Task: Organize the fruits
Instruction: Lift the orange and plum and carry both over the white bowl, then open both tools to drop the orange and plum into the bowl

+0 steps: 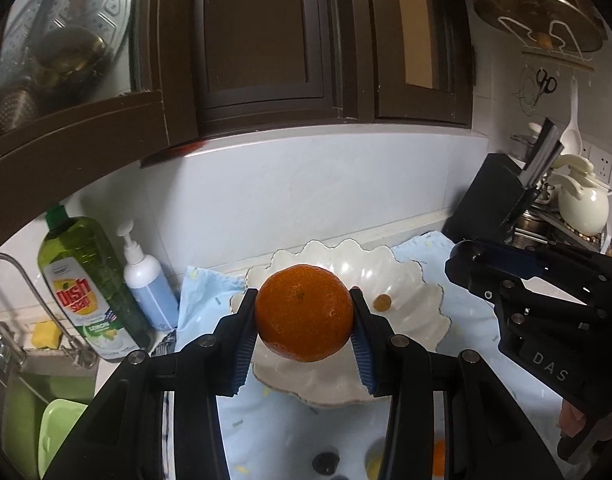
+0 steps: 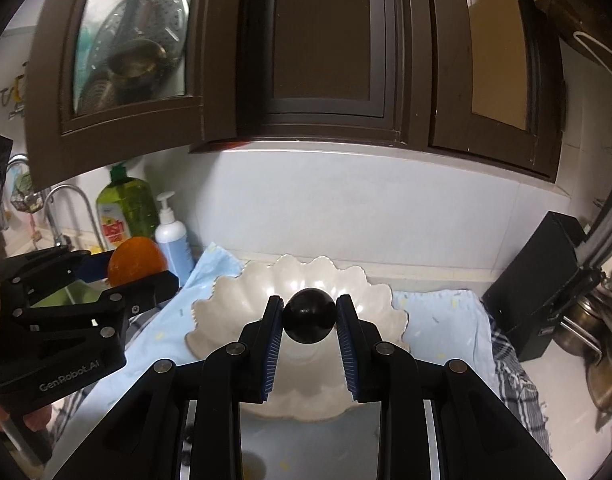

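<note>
Above the bowl, left side: the left gripper [image 1: 303, 312] is pinching a round orange mandarin [image 1: 303, 313] between its two blue ribbed pads, the jaws standing only as wide as the fruit and touching it on both sides; the mandarin is hanging in the air over the near left part of the bowl

Above the bowl, middle: the right gripper [image 2: 309, 315] is squeezing a small glossy black round fruit [image 2: 309, 315] between its blue pads, closed to the width of that fruit, which is hovering over the bowl's centre

Bowl: a cream ceramic bowl with a scalloped, petal-shaped rim [image 2: 225, 292] is sitting on a pale blue speckled cloth [image 2: 438, 320], just in front of the white tiled wall

Inside the bowl: one small brownish-yellow round fruit [image 1: 382, 302] is lying alone on the bottom, right of the mandarin in the left wrist view

Grippers to each other: both are hanging near the bowl but apart, the left one showing at the left edge of the right wrist view with the mandarin in it

Near edge of the cloth: a dark round thing [image 1: 326, 462] and something orange [image 1: 438, 458] are showing below the left gripper, too hidden to tell what they are

Left of the cloth: a green dish soap bottle [image 1: 81, 284] and a white and blue pump bottle [image 1: 147, 280] are standing side by side by the sink

Right of the cloth: a black knife block [image 1: 494, 204] is standing against the wall
</note>
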Available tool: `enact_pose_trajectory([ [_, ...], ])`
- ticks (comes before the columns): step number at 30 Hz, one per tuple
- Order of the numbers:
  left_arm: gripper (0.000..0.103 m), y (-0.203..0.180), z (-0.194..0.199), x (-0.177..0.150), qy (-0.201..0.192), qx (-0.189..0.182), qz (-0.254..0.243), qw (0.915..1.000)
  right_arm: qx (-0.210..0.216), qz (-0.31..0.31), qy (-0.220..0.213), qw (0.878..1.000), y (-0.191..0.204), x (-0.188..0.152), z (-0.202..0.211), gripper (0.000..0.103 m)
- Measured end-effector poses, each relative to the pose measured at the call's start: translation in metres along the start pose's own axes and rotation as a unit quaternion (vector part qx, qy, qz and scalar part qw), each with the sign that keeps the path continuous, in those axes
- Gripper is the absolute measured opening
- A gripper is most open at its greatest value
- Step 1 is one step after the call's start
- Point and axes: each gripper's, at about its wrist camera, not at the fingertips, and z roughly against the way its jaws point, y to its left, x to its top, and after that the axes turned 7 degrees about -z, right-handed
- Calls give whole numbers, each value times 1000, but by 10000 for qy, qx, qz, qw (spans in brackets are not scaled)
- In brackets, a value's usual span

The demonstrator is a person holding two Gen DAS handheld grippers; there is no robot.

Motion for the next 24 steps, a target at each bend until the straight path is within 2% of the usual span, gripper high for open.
enact_pose_trajectory([
  [13, 43, 7, -73, 18, 421, -111, -99, 9990, -116, -210, 575, 9981, -28, 14, -80, 28],
  [24, 43, 12, -142, 20, 1057, -252, -111, 9940, -152, -208, 1156, 9930, -41, 15, -138, 28],
])
